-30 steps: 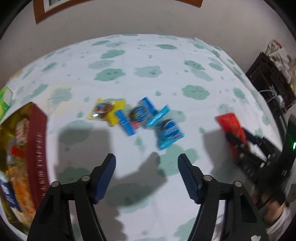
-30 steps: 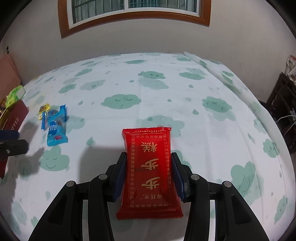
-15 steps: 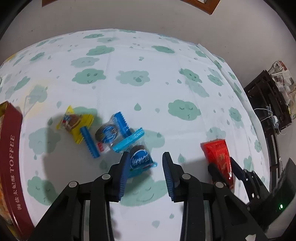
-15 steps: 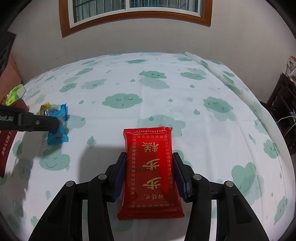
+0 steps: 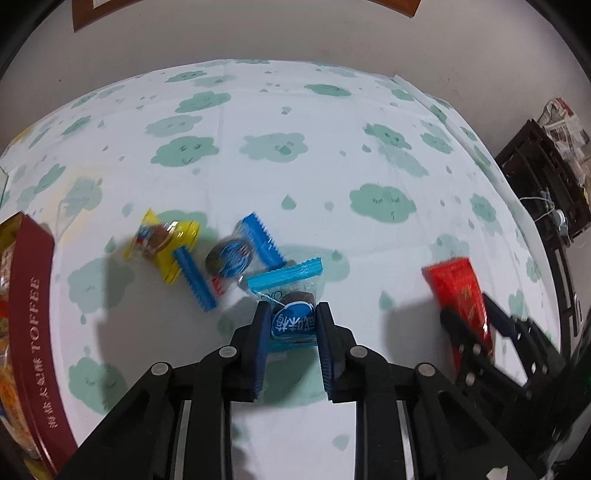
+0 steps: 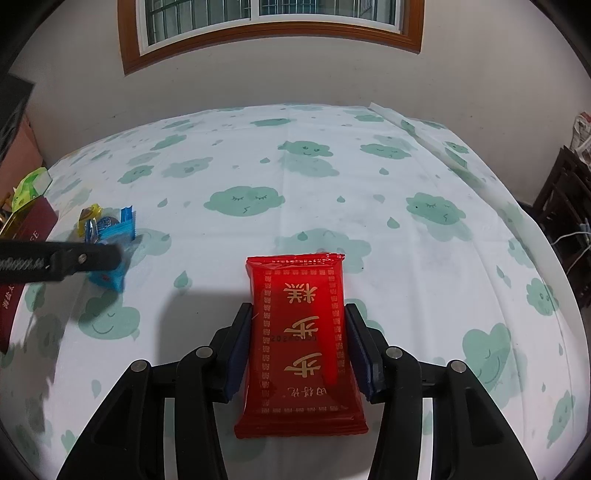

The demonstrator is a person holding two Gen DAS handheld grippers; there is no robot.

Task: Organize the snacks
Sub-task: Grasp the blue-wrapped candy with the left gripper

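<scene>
Left wrist view alone shows toffee tin at left edge, yellow candy and second blue snack mid-frame. Right wrist view alone shows window up top.

Left gripper clamped on light-blue snack packet, frame centre. Right gripper clamped on red packet, lower centre.

Cloud-print cloth covers table; dark shelf at right.

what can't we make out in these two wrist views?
- Toffee box contents, left wrist view: cut off by the frame's left edge.
- Light blue snack, its lower end: hidden between the left claw's fingers.
- Red packet small date print, right wrist view: too small.
</scene>
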